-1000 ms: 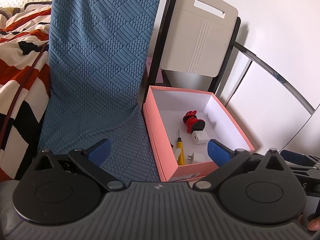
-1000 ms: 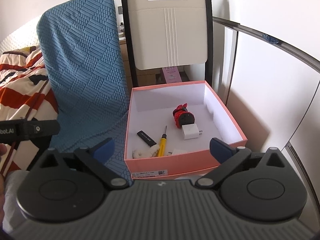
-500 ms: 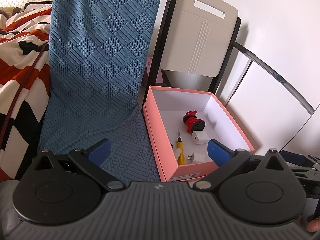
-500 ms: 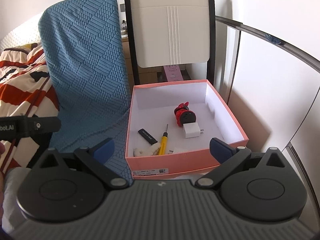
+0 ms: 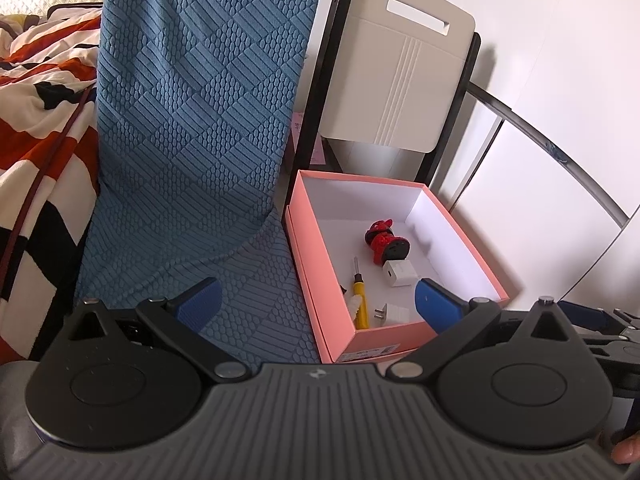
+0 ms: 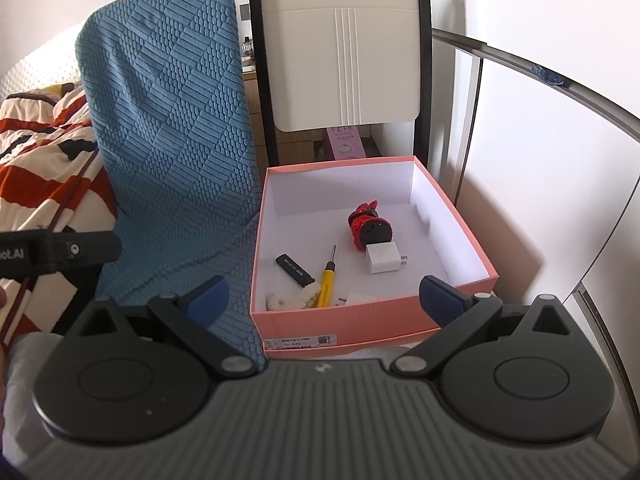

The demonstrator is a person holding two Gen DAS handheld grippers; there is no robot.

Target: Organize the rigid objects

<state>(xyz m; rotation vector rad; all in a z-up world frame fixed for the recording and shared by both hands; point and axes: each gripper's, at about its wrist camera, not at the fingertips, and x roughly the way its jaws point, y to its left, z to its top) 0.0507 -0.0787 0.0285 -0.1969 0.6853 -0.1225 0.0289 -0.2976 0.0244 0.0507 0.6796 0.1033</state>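
Guessing the yellow screwdriver [image 6: 327, 283] in the pink box [image 6: 340, 316] is light, stiff, a bit slick, so pinch mid-handle; both tools [image 5: 316, 300] [image 6: 324, 298] hang released, empty.

Partly hidden items in the pink box [image 6: 340, 318]

I am seeing its near wall hiding the lower ends of the yellow screwdriver [image 6: 327, 282] and small white plug [image 6: 358, 297]; the box label's [image 6: 302, 341] print is reading too small.

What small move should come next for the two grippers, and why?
Probably nothing more than drawing both back: the right gripper and left gripper are open and empty, and the screwdriver, charger, red toy and black stick already lie inside the pink box.
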